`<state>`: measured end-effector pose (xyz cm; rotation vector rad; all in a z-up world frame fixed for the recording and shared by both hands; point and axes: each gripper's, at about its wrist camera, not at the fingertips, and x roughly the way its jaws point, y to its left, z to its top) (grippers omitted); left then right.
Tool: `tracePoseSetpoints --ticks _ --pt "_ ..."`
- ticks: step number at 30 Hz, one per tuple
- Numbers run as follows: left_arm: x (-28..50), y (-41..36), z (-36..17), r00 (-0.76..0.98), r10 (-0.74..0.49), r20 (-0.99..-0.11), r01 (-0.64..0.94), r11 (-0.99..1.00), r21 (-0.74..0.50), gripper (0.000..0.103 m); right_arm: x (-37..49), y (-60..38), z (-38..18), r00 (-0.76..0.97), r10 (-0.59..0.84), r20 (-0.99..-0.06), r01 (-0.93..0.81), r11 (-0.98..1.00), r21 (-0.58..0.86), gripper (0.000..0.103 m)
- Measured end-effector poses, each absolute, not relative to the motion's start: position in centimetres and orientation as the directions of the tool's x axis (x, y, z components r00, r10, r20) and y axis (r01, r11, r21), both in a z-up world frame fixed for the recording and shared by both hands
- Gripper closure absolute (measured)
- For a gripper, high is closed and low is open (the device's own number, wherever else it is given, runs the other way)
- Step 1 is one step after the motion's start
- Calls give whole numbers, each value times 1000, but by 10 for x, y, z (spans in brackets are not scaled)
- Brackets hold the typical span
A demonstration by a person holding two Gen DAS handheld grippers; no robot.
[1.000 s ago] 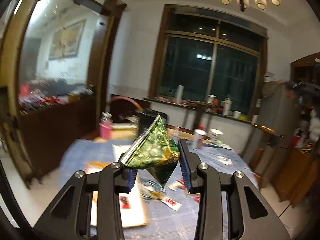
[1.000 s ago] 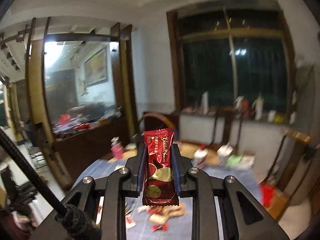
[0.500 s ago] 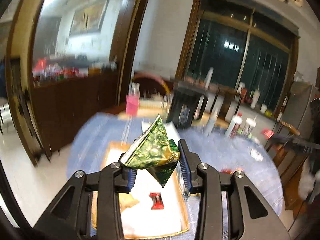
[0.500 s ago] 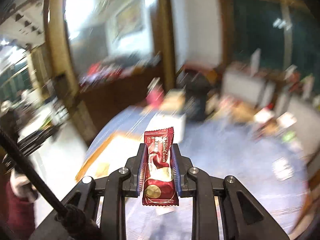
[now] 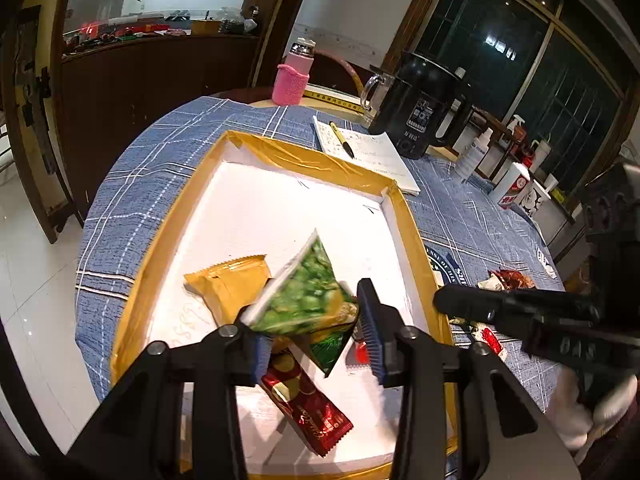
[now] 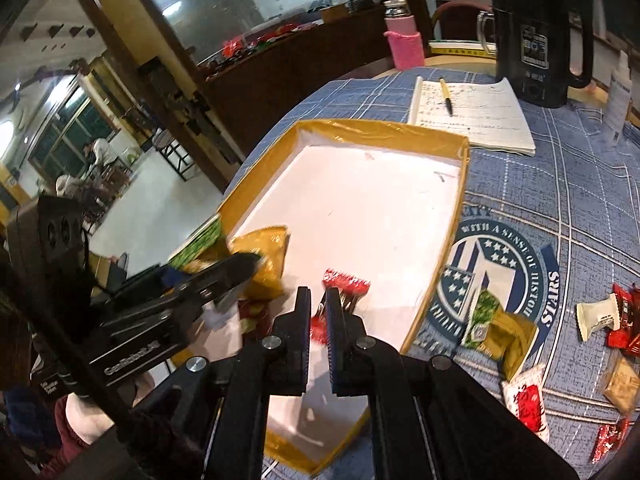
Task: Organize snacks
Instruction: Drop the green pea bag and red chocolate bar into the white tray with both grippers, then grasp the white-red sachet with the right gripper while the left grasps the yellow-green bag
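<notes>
low in the left wrist view, the left gripper (image 5: 316, 344) has just been opening, and the green pea packet (image 5: 306, 300) sits loose between its spread fingers, likely being released into the yellow-rimmed tray (image 5: 304, 152). the right gripper (image 6: 318, 320) is pressed together, nothing gripped. a dark red candy bar (image 5: 306, 402) lies in the tray; loose snacks (image 6: 520, 396) wait at right.
</notes>
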<state>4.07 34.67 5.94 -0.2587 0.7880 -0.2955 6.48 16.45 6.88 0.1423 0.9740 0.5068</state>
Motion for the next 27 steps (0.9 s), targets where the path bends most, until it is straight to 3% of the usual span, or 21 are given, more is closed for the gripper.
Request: tracePoseSetpoints --ticks 1,3,10,19,22,24,27 --pt "41 351 59 668 -358 -652 161 925 -343 46 67 159 70 464 465 -754 -333 880 339 97" --pt "40 356 58 665 -374 -647 155 916 -370 34 65 143 73 479 459 -748 -300 887 352 95" --pt "20 354 70 671 -420 -611 199 896 -398 34 43 76 81 546 386 -743 -180 921 347 95" --pt "-9 315 91 667 -492 -560 290 863 -414 26 11 -2 80 592 312 -743 -46 934 356 82" --pt "-7 296 92 642 -511 -571 312 855 -414 26 5 -11 72 584 326 -744 -57 930 363 72" --pt "-5 283 91 626 -527 -574 320 845 -428 26 3 -5 63 552 354 -755 -99 927 362 54" --pt "2 264 89 598 -553 -580 327 829 -454 26 3 15 44 518 332 -788 -149 943 299 52"
